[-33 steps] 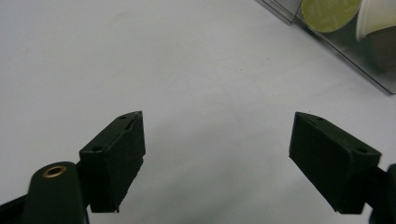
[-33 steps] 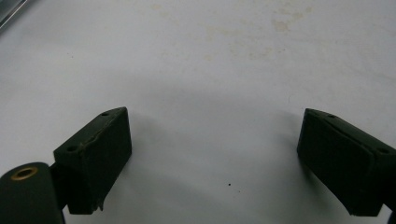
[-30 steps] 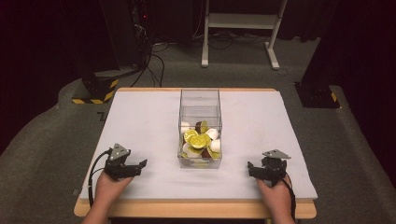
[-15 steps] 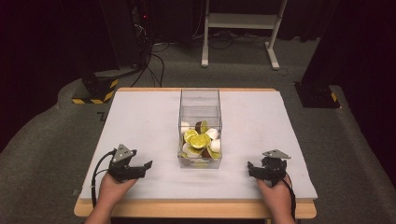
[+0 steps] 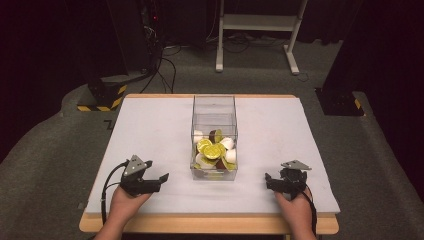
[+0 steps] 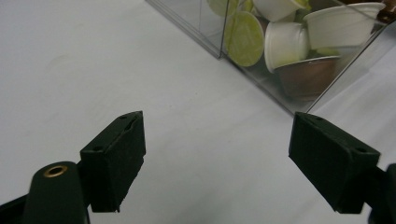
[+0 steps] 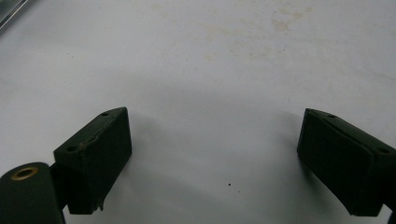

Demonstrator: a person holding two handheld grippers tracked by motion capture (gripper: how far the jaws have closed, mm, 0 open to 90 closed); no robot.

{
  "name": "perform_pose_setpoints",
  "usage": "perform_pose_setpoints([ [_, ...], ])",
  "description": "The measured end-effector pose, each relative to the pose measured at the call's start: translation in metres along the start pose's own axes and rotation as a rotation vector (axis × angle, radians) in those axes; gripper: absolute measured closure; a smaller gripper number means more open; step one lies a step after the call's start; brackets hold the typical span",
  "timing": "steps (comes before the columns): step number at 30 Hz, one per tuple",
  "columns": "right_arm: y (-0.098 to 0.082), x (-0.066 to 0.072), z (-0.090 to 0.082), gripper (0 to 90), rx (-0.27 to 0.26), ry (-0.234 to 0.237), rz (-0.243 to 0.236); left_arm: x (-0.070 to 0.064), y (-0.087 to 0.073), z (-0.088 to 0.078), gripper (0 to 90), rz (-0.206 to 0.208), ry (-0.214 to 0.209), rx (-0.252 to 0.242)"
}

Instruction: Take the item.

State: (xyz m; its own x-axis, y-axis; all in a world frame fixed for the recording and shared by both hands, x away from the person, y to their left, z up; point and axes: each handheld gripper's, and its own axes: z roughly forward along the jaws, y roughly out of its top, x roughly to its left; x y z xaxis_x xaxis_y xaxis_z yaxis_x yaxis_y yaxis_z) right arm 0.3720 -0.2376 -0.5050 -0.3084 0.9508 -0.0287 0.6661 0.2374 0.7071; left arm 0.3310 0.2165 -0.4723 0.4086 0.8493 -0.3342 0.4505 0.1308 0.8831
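You held both grippers spread and empty: the left gripper (image 5: 159,178) angled toward the clear box (image 5: 214,107) of coffee pods (image 5: 214,150), the right gripper (image 5: 270,179) resting farther off.

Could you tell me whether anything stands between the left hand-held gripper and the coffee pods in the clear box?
Yes: the clear box's own wall. The left hand-held gripper points at the pods through it, over bare white table, so they can be reached only from the open top.
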Motion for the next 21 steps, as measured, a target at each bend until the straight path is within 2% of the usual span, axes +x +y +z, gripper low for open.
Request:
perform_pose_setpoints([
  [3, 0.0, 0.0, 0.0, 10.0, 0.001, 0.0, 0.003, -0.007, 0.002, 0.0, 19.2, -0.008, -0.027, -0.009],
  [9, 0.0, 0.0, 0.0, 10.0, 0.002, 0.0, 0.003, -0.013, 0.006, 0.003, 19.5, -0.01, -0.053, -0.01],
  [10, 0.0, 0.0, 0.0, 10.0, 0.001, 0.0, 0.003, -0.015, 0.006, 0.004, 19.5, -0.028, -0.055, -0.02],
  [11, 0.0, 0.0, 0.0, 10.0, 0.002, 0.0, 0.003, -0.015, 0.006, 0.004, 19.5, -0.007, -0.059, -0.006],
  [14, 0.0, 0.0, 0.0, 10.0, 0.002, 0.0, 0.003, -0.019, 0.007, 0.006, 19.5, -0.004, -0.065, -0.01],
  [21, 0.0, 0.0, 0.0, 10.0, 0.002, 0.0, 0.003, -0.028, 0.014, 0.009, 19.6, -0.021, -0.089, -0.027],
])
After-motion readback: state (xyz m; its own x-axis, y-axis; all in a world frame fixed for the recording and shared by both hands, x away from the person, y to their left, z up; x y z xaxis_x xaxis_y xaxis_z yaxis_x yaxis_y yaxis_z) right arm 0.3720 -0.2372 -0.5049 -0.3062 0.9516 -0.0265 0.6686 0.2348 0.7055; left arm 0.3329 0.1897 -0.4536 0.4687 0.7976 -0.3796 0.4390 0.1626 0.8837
